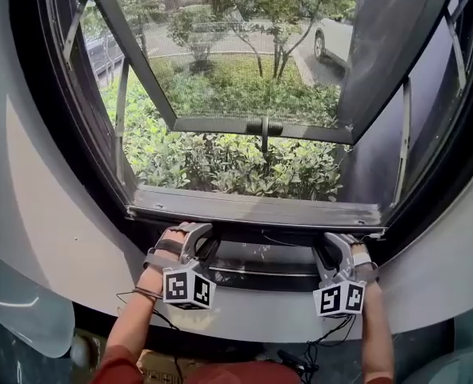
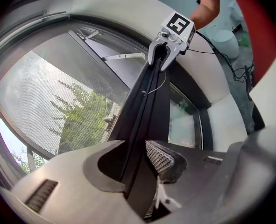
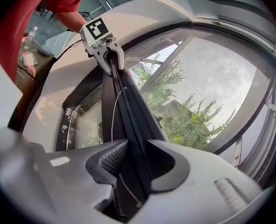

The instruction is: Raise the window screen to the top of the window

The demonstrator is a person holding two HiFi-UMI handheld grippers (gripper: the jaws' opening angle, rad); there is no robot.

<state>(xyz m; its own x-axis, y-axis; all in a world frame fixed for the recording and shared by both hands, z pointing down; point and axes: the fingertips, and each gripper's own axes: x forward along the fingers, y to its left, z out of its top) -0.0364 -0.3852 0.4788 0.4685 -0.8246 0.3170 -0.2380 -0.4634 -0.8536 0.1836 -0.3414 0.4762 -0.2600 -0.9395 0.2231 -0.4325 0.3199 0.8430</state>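
Observation:
The window screen's dark bottom bar [image 1: 260, 218] lies low across the window opening, just above the sill. My left gripper [image 1: 198, 237] grips it near its left end and my right gripper [image 1: 334, 246] near its right end. In the left gripper view the bar [image 2: 145, 106] runs between the jaws of the left gripper [image 2: 140, 164], and the ribbed pad [image 2: 162, 157] lies against it. In the right gripper view the bar [image 3: 128, 111] passes the same way through the right gripper [image 3: 133, 167]. Grey mesh [image 3: 222, 73] stretches above the bar.
Beyond the screen, a glass casement sash [image 1: 252, 54] swings outward, its handle [image 1: 264, 128] at the lower rail. Bushes [image 1: 228, 162] and a parked car [image 1: 332, 34] are outside. A pale curved sill [image 1: 244, 306] runs in front of me, with cables [image 1: 316, 350] hanging below it.

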